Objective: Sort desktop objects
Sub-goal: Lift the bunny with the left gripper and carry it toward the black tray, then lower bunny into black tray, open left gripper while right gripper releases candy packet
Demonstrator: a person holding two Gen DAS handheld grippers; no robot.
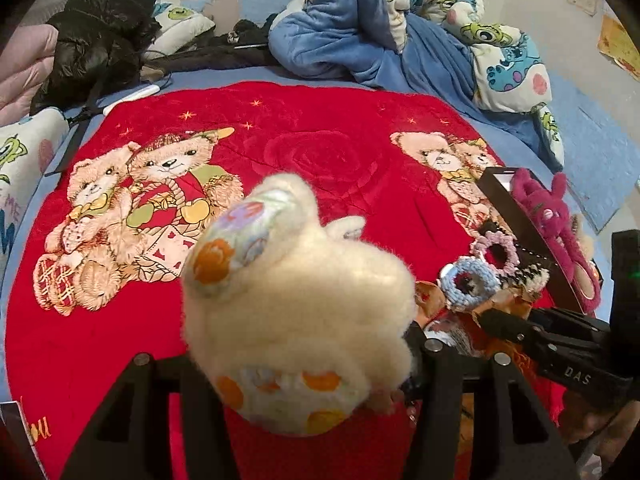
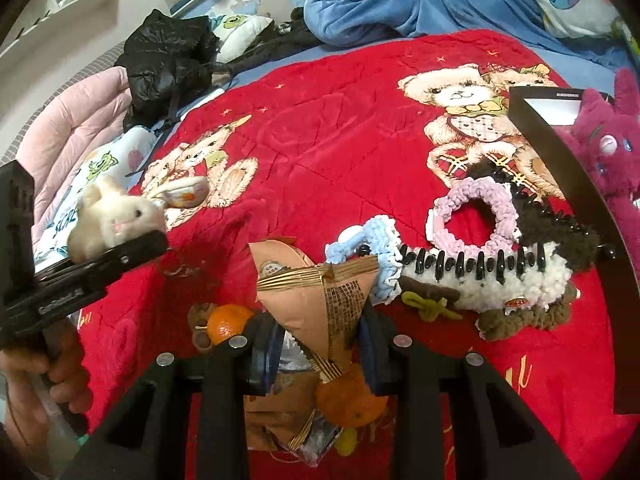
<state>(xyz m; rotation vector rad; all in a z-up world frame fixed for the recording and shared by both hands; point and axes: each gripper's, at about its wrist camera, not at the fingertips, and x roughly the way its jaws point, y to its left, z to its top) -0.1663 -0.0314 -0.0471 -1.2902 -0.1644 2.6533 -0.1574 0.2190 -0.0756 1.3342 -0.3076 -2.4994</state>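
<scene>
My left gripper (image 1: 296,364) is shut on a cream plush bunny (image 1: 296,304) with floral ears and holds it above the red bear blanket (image 1: 320,160). The bunny also shows in the right wrist view (image 2: 116,220), far left, in the left gripper (image 2: 132,248). My right gripper (image 2: 316,348) is shut on a tan snack packet (image 2: 320,300), held over an orange (image 2: 352,400) and more packets. In the left wrist view the right gripper (image 1: 500,320) sits low at the right. A blue scrunchie (image 2: 376,256), a pink scrunchie (image 2: 472,216) and a fuzzy hair claw (image 2: 500,280) lie ahead.
A black box (image 2: 568,168) holds a magenta plush (image 2: 608,148) at the right. A second orange (image 2: 228,322) lies beside my right gripper. Blue bedding (image 1: 360,32), a black jacket (image 1: 100,36) and a pink quilt (image 2: 76,132) border the blanket's far side.
</scene>
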